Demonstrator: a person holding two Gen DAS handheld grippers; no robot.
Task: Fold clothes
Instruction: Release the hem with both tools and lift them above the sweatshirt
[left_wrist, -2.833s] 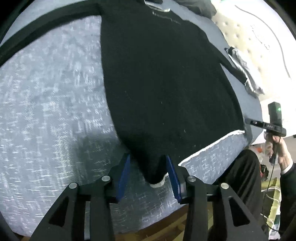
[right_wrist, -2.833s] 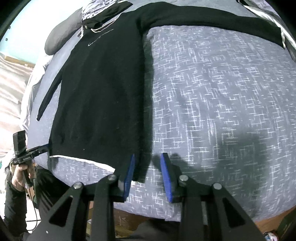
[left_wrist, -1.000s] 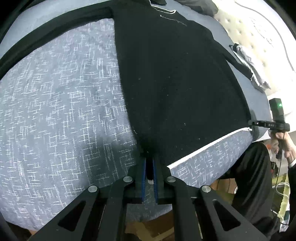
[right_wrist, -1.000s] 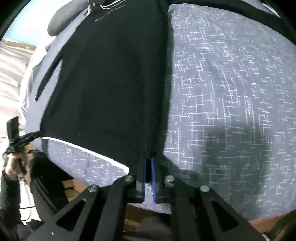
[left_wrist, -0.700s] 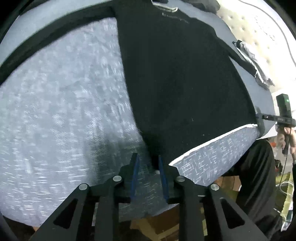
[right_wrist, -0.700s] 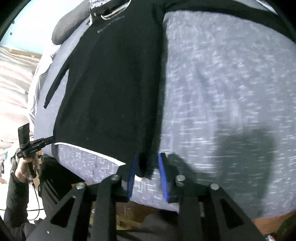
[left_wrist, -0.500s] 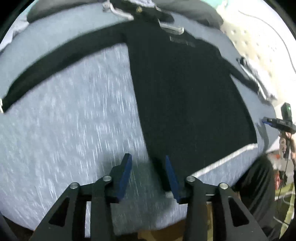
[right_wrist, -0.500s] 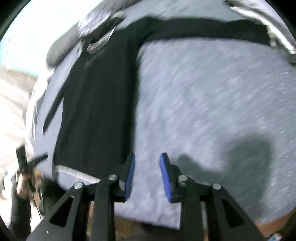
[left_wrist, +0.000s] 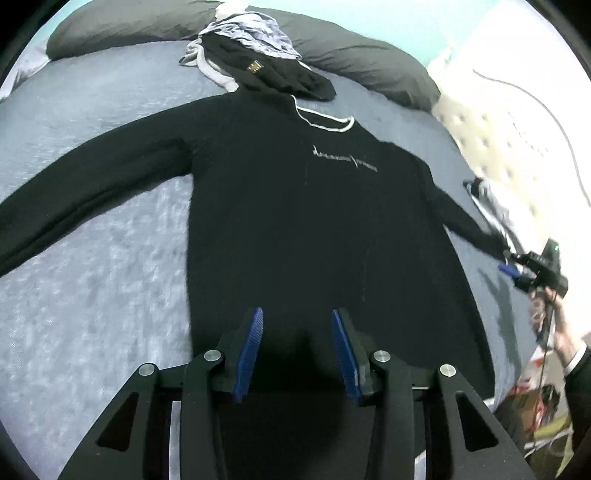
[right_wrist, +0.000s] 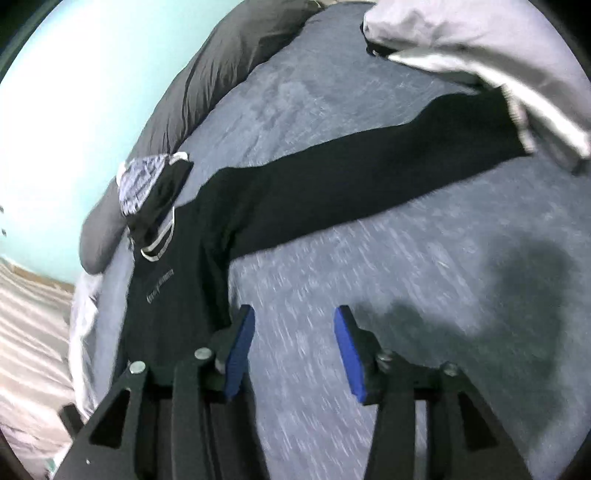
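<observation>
black long-sleeved sweater (left_wrist: 314, 229): lies flat, front up, on the bed (left_wrist: 92, 295), both sleeves spread out to the sides; pale trim at the neckline, small pale lettering across the chest. one sleeve (right_wrist: 369, 177) reaches toward a pale grey cloth (right_wrist: 480, 44) at the bed's far corner.
pile of clothes (left_wrist: 255, 55): grey-patterned and black items, touching the sweater's collar, resting against a dark grey pillow (left_wrist: 351, 55).
bed cover: blue-grey with white flecks, blurred in both views.
left gripper (left_wrist: 297, 332): jaws wide apart, empty, hanging above the sweater's lower body.
right gripper (right_wrist: 293, 336): jaws wide apart, empty, above bare cover just beside the sweater's side edge; also seen in the left view, held in a hand (left_wrist: 554, 325) off the bed's edge.
</observation>
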